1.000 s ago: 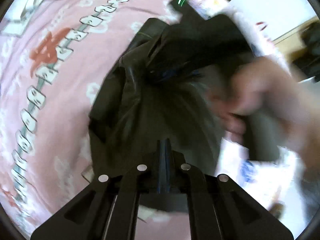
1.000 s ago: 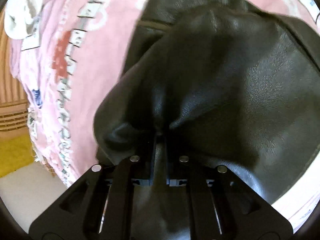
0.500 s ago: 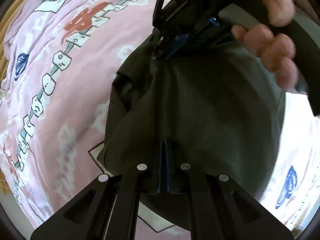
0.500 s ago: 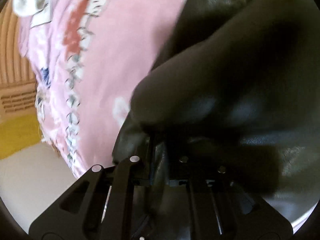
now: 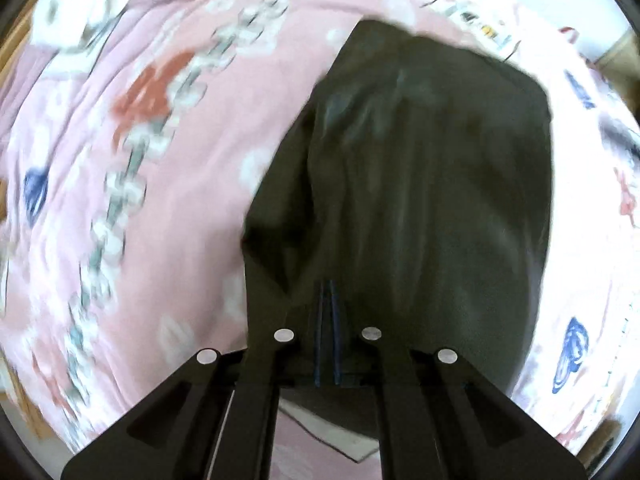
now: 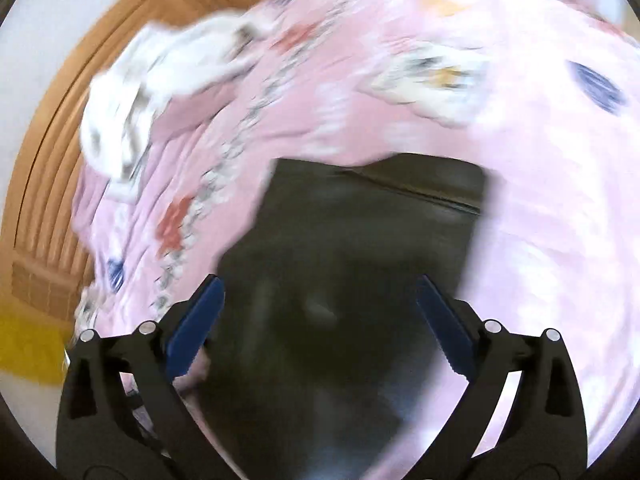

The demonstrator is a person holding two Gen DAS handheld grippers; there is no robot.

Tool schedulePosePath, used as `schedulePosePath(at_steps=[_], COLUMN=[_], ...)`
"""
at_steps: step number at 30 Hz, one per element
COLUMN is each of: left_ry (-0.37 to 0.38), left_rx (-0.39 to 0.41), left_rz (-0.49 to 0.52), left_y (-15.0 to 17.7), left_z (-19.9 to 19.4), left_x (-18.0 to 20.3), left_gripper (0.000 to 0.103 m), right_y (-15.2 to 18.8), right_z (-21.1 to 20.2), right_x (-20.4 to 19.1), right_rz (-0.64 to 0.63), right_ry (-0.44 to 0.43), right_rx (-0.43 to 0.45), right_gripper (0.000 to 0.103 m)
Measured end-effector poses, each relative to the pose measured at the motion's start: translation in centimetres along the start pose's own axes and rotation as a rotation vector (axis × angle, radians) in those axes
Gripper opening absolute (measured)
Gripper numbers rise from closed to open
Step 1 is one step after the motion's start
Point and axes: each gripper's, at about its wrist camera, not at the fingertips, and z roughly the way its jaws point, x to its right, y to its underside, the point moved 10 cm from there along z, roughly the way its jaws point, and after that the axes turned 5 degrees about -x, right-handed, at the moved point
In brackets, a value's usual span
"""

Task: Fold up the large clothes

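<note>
Left fingers (image 5: 329,292) pinch the black garment (image 5: 420,184); right fingers (image 6: 192,328) spread above it.

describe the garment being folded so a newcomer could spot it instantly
Start from the pink patterned bedspread covering the bed. Lying on it near the middle is the black leather-look jacket, the only dark, shiny item there. The crumpled white cloth near the wooden headboard is pale; the jacket also sits pinched in the left claw.
</note>
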Motion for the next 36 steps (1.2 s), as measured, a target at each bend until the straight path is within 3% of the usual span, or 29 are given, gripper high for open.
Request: schedulePosePath(at_steps=[2,3,4,6,8,11,12,15,20,24,25,33,36], left_ry=[0.089,0.11,0.099,-0.009,-0.033,0.035,-0.002,-0.039,0.058,0.074,0.127,0.251,0.28], left_rx=[-0.026,-0.037,-0.041,-0.027,-0.053,-0.186,-0.21,-0.223,-0.224,-0.226,-0.245,-0.338,-0.335], left_rz=[0.076,0.116,0.155,0.231,0.212,0.157,0.141,0.163,0.161,0.121,0.112,0.146,0.148], left_y=[-1.6,-2.2,-2.6,-3.4,-3.6,-3.7,-3.9,-3.9,-4.6,-5.4,-5.3,-3.4,-3.1], left_z=[-0.9,-1.6,-2.1,-2.7,-1.8,2.3,3.8,6.2,6.3,6.5,6.7,10.4,11.2], left_x=[1.6,2.6,3.3,4.6,4.9,3.9,2.9,1.5,0.3,-3.0,-3.3,-1.1,-0.4], left_gripper=[0.008,0.016,0.033,0.061,0.067,0.069,0.069,0.085,0.086,0.086,0.086,0.088,0.09], right_y=[2.8,4.8,6.4,8.5,9.8,9.7,9.6,9.2,9.1,9.1,9.1,9.5,9.1], right_z=[-0.3,0.0,0.4,1.2,2.2,3.4,3.8,5.3,7.6,9.0,9.2,11.8,12.4], right_x=[3.1,4.7,5.8,7.0,7.0,6.0,5.5,4.3,2.4,2.6,2.8,2.6,2.8], right_rz=[0.136,0.236,0.313,0.416,0.491,0.473,0.452,0.338,0.252,0.242,0.247,0.234,0.266], right_ry=[-0.054,-0.106,-0.159,-0.251,-0.358,-0.387,-0.376,-0.314,-0.339,-0.327,-0.328,-0.291,-0.317], right_rx=[-0.005,-0.013,-0.018,-0.027,-0.012,-0.008,-0.014,-0.05,-0.103,-0.118,-0.119,-0.136,-0.12], right_gripper=[0.094,0.094,0.094,0.094,0.094,0.094,0.094,0.094,0.094,0.095,0.095,0.097,0.098])
